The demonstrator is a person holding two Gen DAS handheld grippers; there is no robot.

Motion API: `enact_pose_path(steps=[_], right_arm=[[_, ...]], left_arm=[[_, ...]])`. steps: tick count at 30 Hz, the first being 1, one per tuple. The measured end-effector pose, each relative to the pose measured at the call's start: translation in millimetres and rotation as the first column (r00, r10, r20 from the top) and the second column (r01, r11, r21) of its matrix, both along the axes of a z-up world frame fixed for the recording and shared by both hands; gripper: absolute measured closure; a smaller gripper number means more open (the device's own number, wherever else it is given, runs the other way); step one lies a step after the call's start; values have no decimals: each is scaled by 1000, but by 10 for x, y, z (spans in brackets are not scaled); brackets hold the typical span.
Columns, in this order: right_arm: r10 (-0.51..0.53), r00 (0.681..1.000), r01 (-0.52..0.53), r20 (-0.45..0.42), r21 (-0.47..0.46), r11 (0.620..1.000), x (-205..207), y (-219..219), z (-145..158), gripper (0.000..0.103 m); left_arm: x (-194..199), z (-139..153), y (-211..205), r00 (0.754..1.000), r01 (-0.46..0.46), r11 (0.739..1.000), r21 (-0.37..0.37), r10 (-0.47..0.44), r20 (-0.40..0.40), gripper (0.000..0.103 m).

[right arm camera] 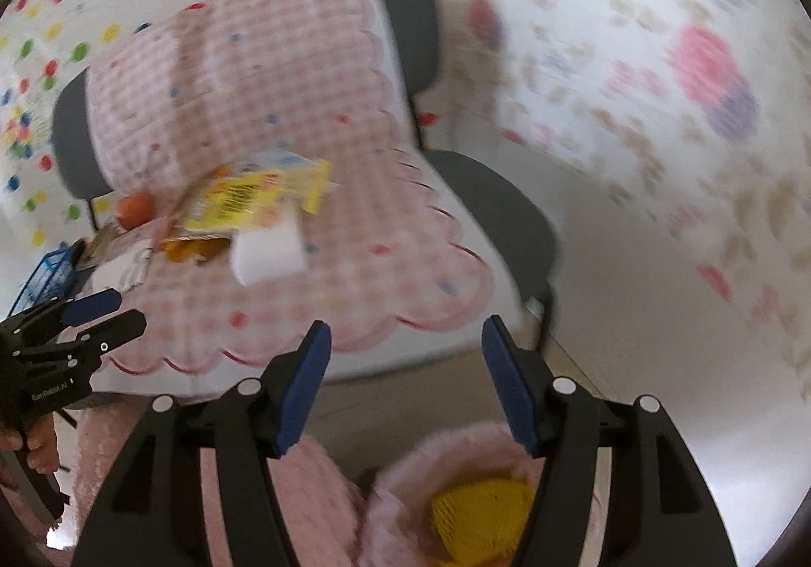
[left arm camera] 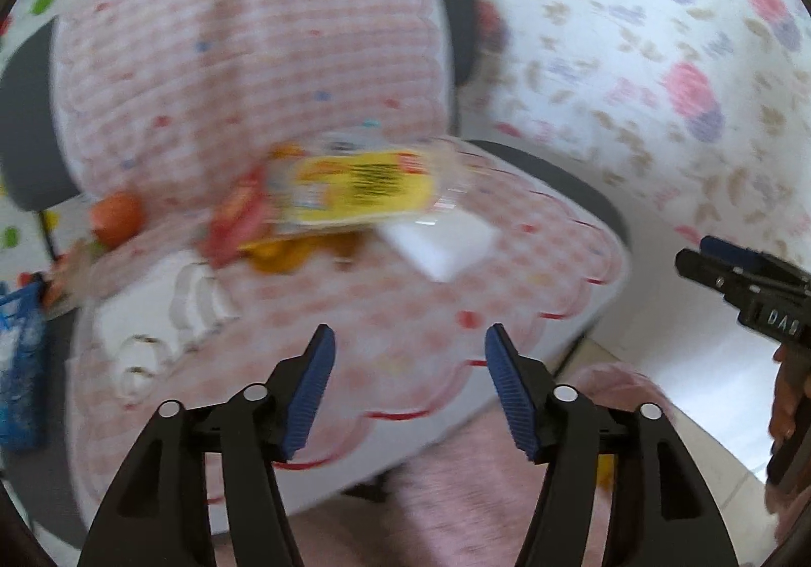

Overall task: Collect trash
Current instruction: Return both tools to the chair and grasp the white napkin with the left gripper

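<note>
A pile of trash lies on a chair cushion (left arm camera: 385,313): a yellow wrapper (left arm camera: 360,184), a red wrapper (left arm camera: 238,217), an orange-brown piece (left arm camera: 284,257) and a white block (left arm camera: 438,242). It also shows in the right wrist view, with the yellow wrapper (right arm camera: 253,202) and the white block (right arm camera: 268,252). My left gripper (left arm camera: 409,384) is open and empty, short of the pile. My right gripper (right arm camera: 405,379) is open and empty, over the chair's front edge. Both views are blurred.
A grey chair (right arm camera: 496,212) bears the pink checked cushion. An orange ball (left arm camera: 116,217) and a blue basket (left arm camera: 20,364) sit at the left. A pink fluffy rug (right arm camera: 324,491) and a yellow mesh thing (right arm camera: 481,511) lie on the floor. Patterned curtains hang behind.
</note>
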State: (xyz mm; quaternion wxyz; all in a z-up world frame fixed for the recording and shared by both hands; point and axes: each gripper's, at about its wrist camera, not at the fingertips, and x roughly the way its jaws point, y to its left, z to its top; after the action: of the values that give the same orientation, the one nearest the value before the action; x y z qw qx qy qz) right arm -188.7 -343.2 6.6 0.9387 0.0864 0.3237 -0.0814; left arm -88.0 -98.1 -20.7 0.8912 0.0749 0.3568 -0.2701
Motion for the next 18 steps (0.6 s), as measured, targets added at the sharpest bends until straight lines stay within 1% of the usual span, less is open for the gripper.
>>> enact_pose_path(steps=[4, 8, 10, 13, 14, 18], right_arm=[[87, 996, -87, 10, 2, 996, 347, 247, 86, 42], [164, 986, -164, 11, -6, 986, 641, 513, 143, 42], [196, 981, -195, 11, -12, 981, 770, 629, 164, 42], [222, 975, -222, 7, -14, 975, 940, 746, 164, 42], [226, 974, -226, 5, -11, 974, 995, 769, 160, 42], [237, 971, -238, 12, 14, 971, 1172, 872, 164, 42]], left_arm=[[218, 65, 442, 993, -121, 993, 12, 120, 8, 34], [433, 49, 870, 971, -237, 971, 11, 237, 7, 34], [549, -6, 1074, 958, -286, 958, 10, 286, -11, 34], [705, -92, 1275, 944, -329, 944, 12, 330, -31, 31], [771, -143, 1330, 940, -338, 941, 17, 339, -41, 28], [913, -334, 1382, 943, -322, 946, 42, 324, -73, 25]])
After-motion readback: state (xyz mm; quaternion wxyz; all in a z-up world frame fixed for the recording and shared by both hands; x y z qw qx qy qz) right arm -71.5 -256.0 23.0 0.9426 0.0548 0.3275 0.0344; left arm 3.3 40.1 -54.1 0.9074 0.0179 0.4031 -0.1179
